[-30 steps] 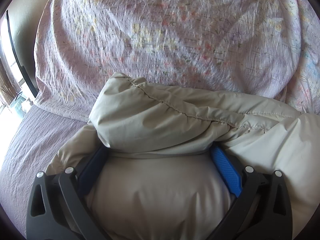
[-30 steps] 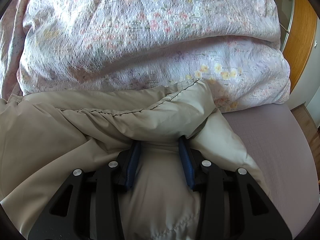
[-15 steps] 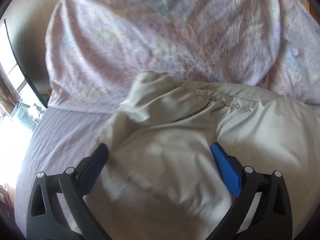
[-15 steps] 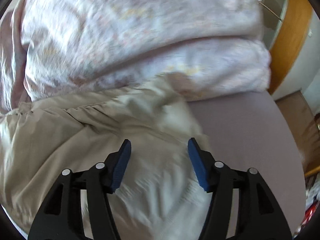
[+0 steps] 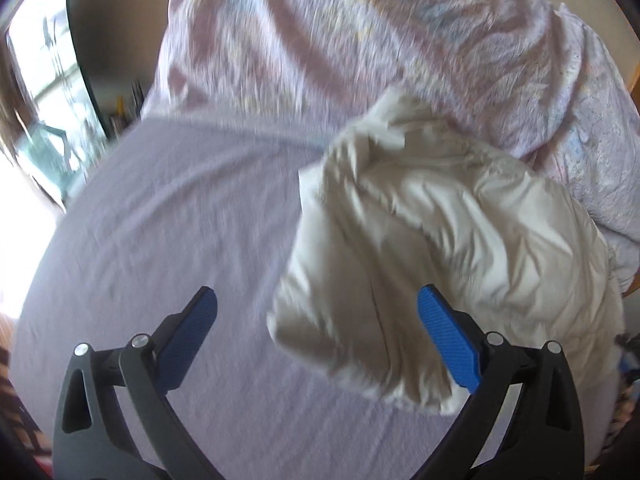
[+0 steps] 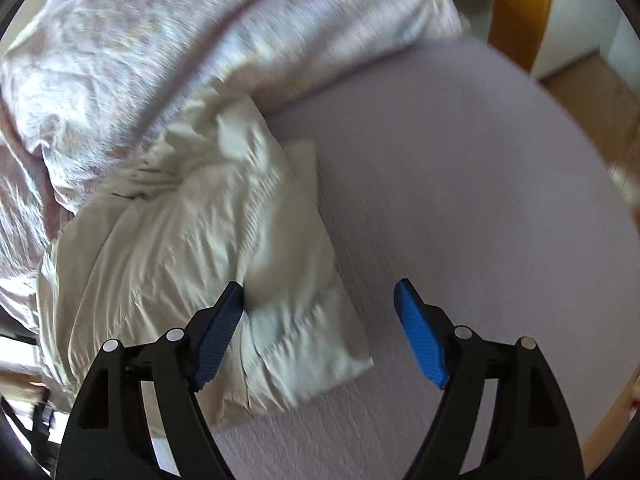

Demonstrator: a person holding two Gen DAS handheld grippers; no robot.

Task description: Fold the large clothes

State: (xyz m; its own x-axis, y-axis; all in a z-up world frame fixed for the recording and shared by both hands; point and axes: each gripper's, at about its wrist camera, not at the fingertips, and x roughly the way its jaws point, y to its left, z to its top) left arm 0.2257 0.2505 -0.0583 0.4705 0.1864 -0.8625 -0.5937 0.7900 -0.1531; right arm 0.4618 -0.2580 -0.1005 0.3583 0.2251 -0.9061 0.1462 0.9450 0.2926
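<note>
Release is what has just happened: a second ago both sets of jaws were buried in the cream padded jacket (image 5: 448,240), pinching a fold of it, and now the left gripper (image 5: 318,330) and the right gripper (image 6: 318,322) are both spread wide, hold nothing and have drawn back above the bed (image 5: 168,240). The jacket lies as a puffy bundle on the lilac sheet, its far end pushed up against the floral duvet (image 5: 360,40) heaped along the far edge of the bed. In the left wrist view it sits mostly to the right of the jaws; in the right wrist view it sits to the left, its near corner reaching in between the blue pads (image 6: 420,332). That suggests a fold has been laid down and let go, so the jacket looks at least partly folded; whether another fold is needed is hard to judge through the motion blur. No brand, label or writing can be read on the jacket or bedding
</note>
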